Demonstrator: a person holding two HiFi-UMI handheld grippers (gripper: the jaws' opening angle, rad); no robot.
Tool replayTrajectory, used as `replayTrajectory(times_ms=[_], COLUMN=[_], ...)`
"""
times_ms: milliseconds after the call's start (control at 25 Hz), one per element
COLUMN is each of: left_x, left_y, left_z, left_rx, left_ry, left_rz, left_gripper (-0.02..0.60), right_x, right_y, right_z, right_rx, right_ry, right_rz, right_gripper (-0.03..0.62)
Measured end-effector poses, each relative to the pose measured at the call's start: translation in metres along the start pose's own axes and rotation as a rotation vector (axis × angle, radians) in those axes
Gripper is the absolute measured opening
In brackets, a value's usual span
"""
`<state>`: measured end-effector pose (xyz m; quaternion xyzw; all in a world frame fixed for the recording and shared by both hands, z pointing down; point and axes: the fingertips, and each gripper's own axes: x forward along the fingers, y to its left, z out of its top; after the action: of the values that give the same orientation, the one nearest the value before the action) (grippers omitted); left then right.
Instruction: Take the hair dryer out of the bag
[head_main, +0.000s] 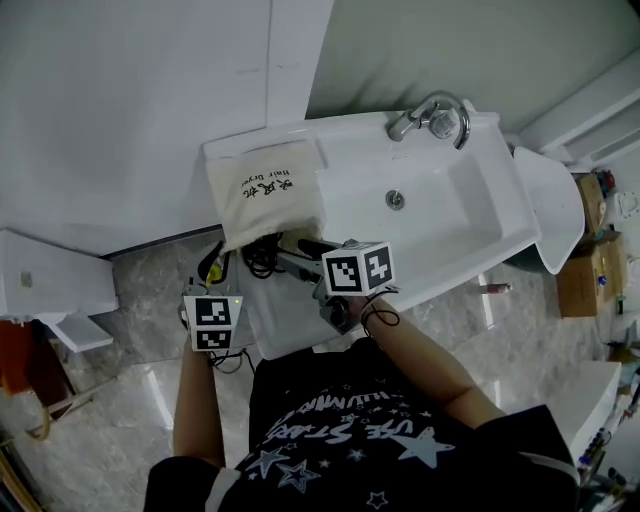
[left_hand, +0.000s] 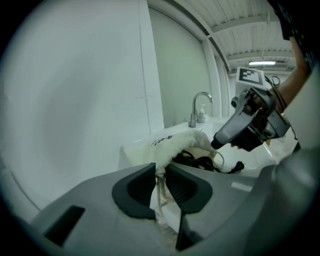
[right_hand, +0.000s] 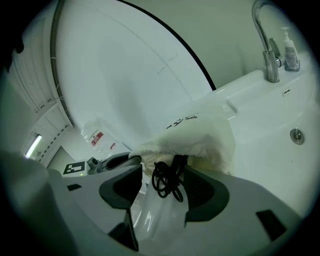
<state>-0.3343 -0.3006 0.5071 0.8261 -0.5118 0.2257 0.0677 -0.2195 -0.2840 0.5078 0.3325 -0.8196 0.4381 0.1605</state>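
A cream cloth bag (head_main: 262, 188) printed "Hair Dryer" lies on the white sink counter (head_main: 290, 320), left of the basin. Its mouth faces me. A coiled black cord (head_main: 262, 262) spills out of the mouth; the dryer's body is hidden inside. My left gripper (left_hand: 160, 172) is shut on the bag's bunched rim and drawstring (left_hand: 161, 186) at the mouth's left corner. My right gripper (right_hand: 167, 187) is open just in front of the mouth, with the cord coil (right_hand: 167, 179) hanging between its pads, untouched. In the head view the left gripper (head_main: 220, 268) sits left of the right gripper (head_main: 292, 260).
The basin (head_main: 470, 215) with a chrome faucet (head_main: 432, 118) lies right of the bag, and a soap bottle (right_hand: 291, 50) stands by the faucet. A white wall panel (head_main: 150, 90) rises behind the counter. Cardboard boxes (head_main: 590, 270) stand on the marble floor at the right.
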Motion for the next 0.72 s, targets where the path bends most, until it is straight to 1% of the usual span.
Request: replayTrajectory(times_ms=[120, 240, 400, 560, 720], left_x=[0.004, 0.008, 0.011, 0.014, 0.017], left_y=[0.0, 0.001, 0.004, 0.005, 0.005], left_z=[0.004, 0.006, 0.006, 0.007, 0.006], left_rx=[-0.043, -0.077, -0.099, -0.114, -0.126], left_ry=[-0.01, -0.016, -0.018, -0.027, -0.035], left_rz=[-0.041, -0.069, -0.094, -0.108, -0.116], left_gripper=[0.066, 0.063, 0.063, 0.063, 0.063], right_x=[0.023, 0.04, 0.058, 0.077, 0.091], right_y=[-0.004, -0.017, -0.033, -0.039, -0.049], right_z=[0.005, 0.012, 0.017, 0.018, 0.018], right_rx=[0.038, 0.049, 0.023, 0.005, -0.037], right_ry=[0.028, 0.043, 0.083, 0.137, 0.175], right_rz=[-0.011, -0.068, -0.152, -0.194, -0.27], right_gripper=[0.244, 0.249, 0.249, 0.252, 0.252])
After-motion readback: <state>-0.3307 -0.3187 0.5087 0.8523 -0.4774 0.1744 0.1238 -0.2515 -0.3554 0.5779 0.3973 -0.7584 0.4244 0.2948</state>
